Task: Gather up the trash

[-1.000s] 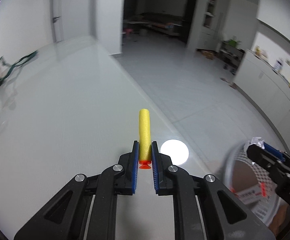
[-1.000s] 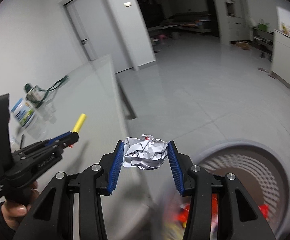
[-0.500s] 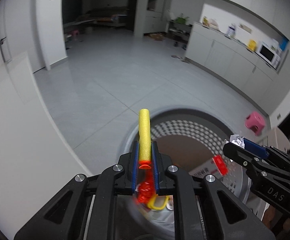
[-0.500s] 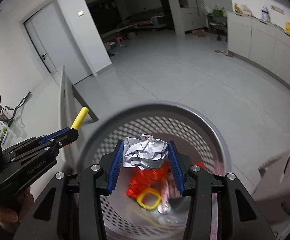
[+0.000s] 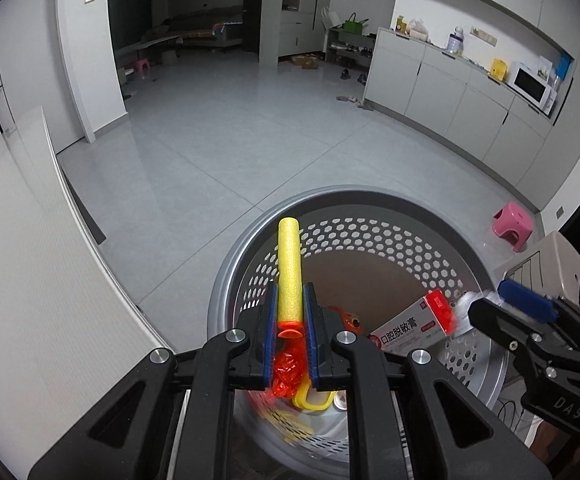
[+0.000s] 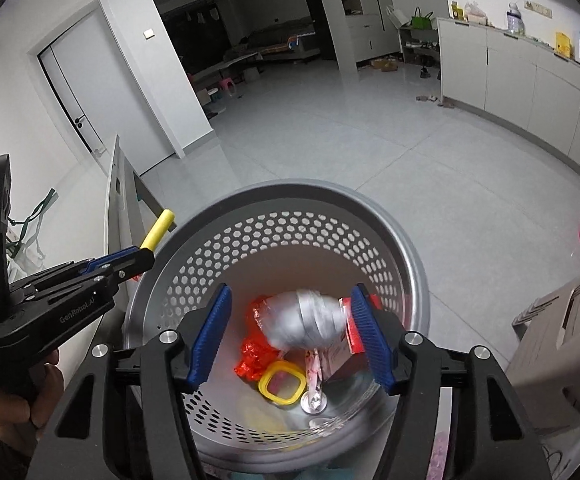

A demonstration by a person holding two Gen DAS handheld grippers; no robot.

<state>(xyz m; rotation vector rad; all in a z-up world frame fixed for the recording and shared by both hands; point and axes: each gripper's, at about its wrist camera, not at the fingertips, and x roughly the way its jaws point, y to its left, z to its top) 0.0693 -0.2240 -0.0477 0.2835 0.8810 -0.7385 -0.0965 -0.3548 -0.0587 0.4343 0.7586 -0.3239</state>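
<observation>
Both your grippers hang over the perforated bin (image 6: 290, 216), its rim ringed by open grey floor (image 5: 250, 140); a white tabletop edge (image 5: 50, 240) runs close on the left. Your left gripper (image 5: 290, 320) is clamped on the yellow foam dart (image 5: 289, 268). Your right gripper (image 6: 290, 336) has just been opening — the crumpled paper ball (image 6: 305, 320), blurred, sits between the spread pads, above the bin's trash.

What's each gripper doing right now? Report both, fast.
Left gripper: shut on the yellow foam dart, above the mesh bin.
Right gripper: open, jaws just widened; blurred crumpled paper between them, not pressed.
</observation>
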